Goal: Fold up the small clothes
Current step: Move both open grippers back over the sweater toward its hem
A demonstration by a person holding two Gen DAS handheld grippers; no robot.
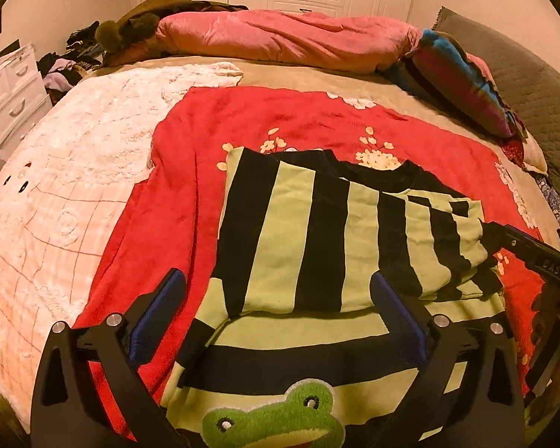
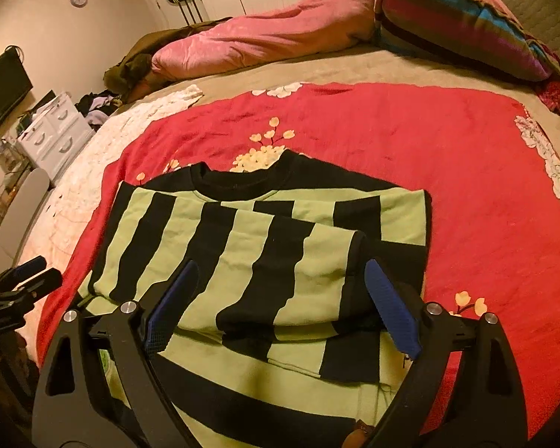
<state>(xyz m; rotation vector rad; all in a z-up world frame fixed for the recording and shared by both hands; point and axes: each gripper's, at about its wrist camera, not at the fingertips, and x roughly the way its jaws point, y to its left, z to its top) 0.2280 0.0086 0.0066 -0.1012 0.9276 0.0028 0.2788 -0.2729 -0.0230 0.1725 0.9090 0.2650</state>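
Both hand-held grippers, left (image 1: 278, 295) and right (image 2: 282, 291), hung spread and empty over the bed (image 1: 298, 74), where the striped sweater (image 1: 336, 231) lay on a red blanket (image 1: 317, 119), sleeves seemingly folded inward for the next fold, its frog patch (image 1: 272, 416) visible only from the left wrist.

Soft matt knit sweater (image 2: 242, 261), green and black. Plush fuzzy frog patch (image 1: 276, 416). Fleecy red blanket (image 2: 448, 171) across the bed; nubbly white blanket (image 1: 56, 194) at its left edge. Sheeny pink quilt (image 1: 280, 39). Matt black plastic fingers (image 2: 175, 306), textured blue pads (image 2: 392, 310), shiny metal bolts (image 2: 433, 308).
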